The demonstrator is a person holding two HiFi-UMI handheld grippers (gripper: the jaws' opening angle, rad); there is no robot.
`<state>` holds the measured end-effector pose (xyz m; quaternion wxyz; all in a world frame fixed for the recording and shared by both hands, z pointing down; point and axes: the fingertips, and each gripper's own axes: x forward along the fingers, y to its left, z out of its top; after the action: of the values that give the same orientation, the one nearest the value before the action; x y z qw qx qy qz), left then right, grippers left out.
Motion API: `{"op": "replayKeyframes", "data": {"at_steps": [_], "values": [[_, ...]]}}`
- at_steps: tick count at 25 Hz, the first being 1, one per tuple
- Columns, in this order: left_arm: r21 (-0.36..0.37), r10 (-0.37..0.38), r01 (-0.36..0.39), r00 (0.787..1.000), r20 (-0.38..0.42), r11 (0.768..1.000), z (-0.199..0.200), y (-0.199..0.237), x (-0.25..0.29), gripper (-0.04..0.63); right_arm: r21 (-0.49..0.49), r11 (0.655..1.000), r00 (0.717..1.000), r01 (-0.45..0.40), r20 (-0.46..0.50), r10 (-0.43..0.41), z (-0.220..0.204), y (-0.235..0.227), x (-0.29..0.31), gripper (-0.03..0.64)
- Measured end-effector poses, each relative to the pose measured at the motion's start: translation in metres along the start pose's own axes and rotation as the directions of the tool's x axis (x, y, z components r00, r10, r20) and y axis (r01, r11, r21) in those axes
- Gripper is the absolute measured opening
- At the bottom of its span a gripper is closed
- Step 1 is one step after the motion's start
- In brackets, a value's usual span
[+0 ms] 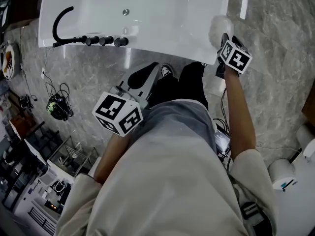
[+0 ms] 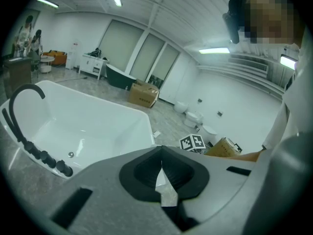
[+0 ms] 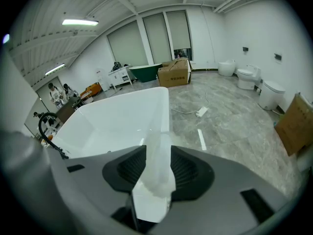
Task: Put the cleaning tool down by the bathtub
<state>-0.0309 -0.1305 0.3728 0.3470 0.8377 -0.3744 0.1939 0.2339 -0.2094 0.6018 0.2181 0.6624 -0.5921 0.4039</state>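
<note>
The white bathtub [image 1: 147, 14] fills the top of the head view, and its rim also shows in the left gripper view [image 2: 98, 126] and the right gripper view [image 3: 122, 121]. My right gripper [image 1: 224, 38] is held out over the tub's right corner, shut on a white, soft cleaning tool [image 1: 219, 27]. In the right gripper view the tool [image 3: 156, 180] sits pinched between the dark pads of that gripper [image 3: 155, 165]. My left gripper [image 1: 147, 75] hangs close to my body below the tub's front rim. Its jaws [image 2: 161, 168] are shut with nothing between them.
A black curved faucet [image 1: 61, 26] with a row of black knobs [image 1: 101, 41] stands on the tub's left rim. Cables and a headset [image 1: 59, 107] lie on the grey marble floor at left. Toilets [image 3: 244, 75], cardboard boxes [image 3: 176, 72] and a power strip [image 3: 201, 111] lie beyond.
</note>
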Motion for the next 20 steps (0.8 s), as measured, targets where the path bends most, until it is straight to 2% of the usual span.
{"op": "replayKeyframes", "data": {"at_steps": [20], "values": [[0.003, -0.053, 0.053, 0.996, 0.069, 0.999, 0.010, -0.008, -0.011, 0.005, -0.012, 0.996, 0.995, -0.093, 0.044, 0.093, -0.001, 0.027, -0.061, 0.109]]}}
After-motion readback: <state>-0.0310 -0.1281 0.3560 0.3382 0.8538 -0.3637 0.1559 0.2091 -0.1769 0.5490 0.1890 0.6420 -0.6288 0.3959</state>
